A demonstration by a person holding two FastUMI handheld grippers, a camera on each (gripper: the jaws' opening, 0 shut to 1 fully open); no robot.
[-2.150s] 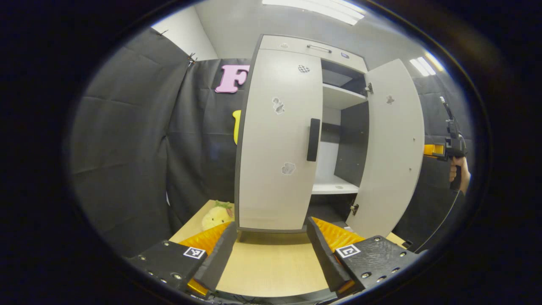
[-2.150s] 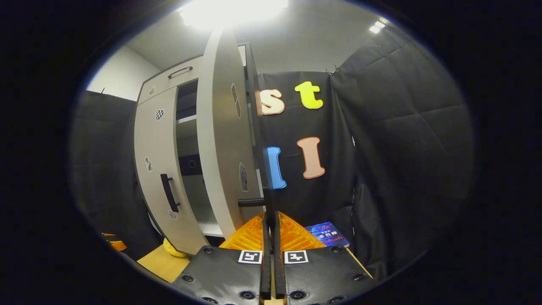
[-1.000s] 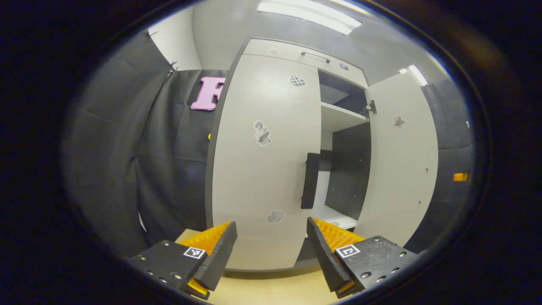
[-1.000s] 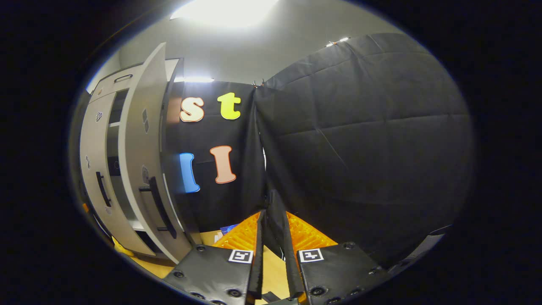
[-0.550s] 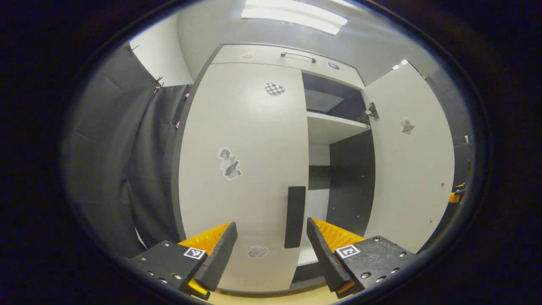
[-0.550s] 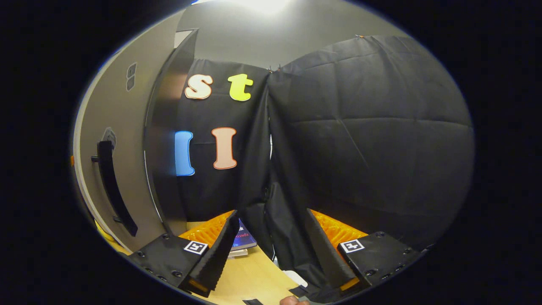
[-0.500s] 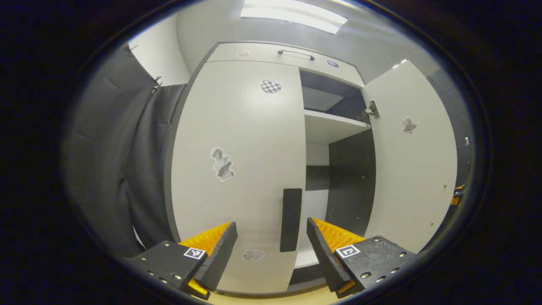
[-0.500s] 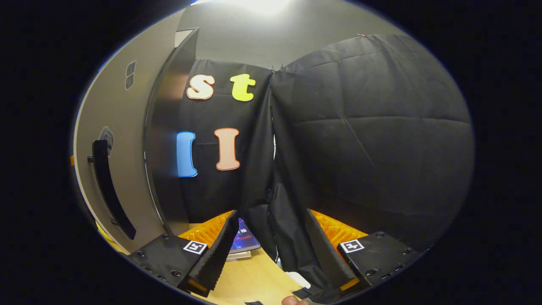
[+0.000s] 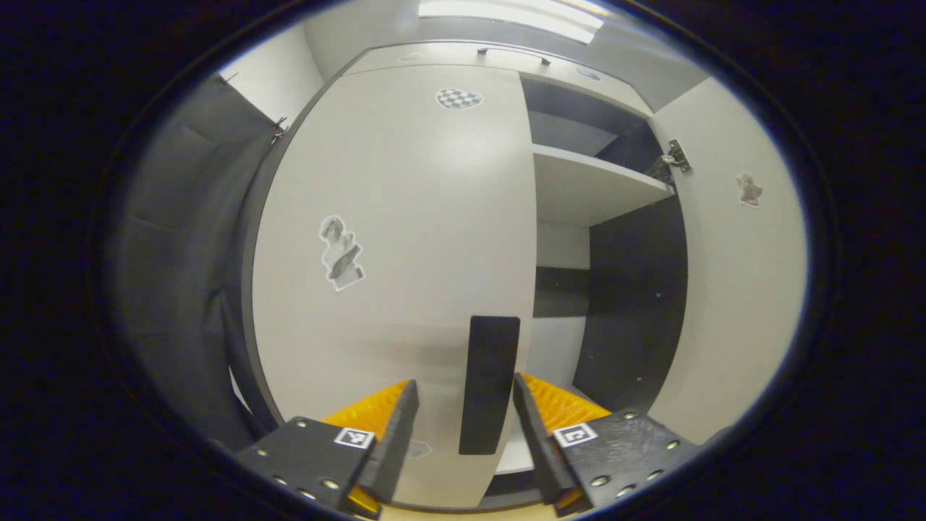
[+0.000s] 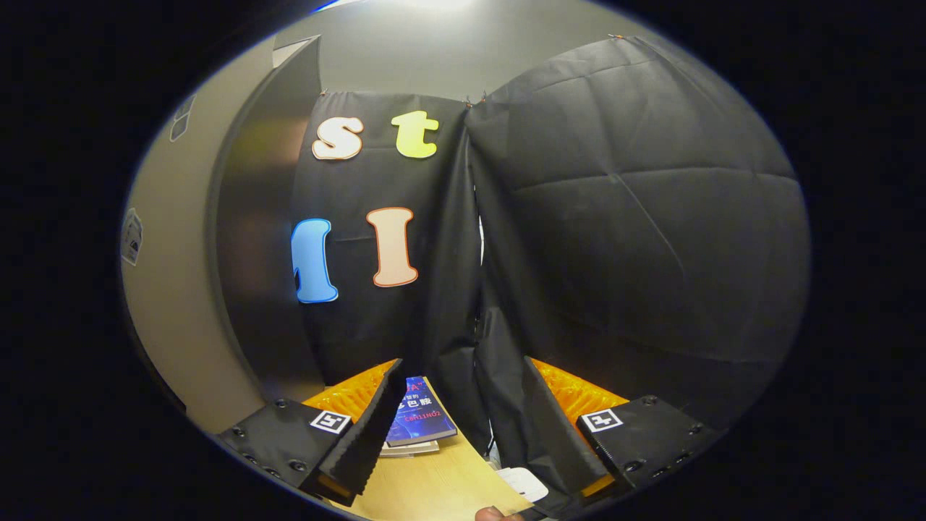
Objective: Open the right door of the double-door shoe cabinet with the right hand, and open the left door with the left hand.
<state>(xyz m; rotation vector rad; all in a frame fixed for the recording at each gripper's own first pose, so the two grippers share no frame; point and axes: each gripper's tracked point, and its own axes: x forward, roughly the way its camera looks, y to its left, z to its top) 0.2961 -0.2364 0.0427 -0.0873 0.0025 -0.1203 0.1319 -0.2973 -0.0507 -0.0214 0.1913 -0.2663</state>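
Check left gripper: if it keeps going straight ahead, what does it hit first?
Likely the black handle on the closed left door; it sits between the open left gripper fingers. Depth is unclear.

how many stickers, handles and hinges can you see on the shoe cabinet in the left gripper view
Stickers: 4: checkered heart, grey bust figure, small grey one by the claw, grey one on the open right door
Black handles: 2: flat door handle, top drawer bar
Metal hinges: 1
Total: 7

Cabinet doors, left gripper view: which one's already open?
The right door, swung out on its hinge, baring the shelves. The left door is shut flush; its black handle sits between the open jaws of the left gripper.
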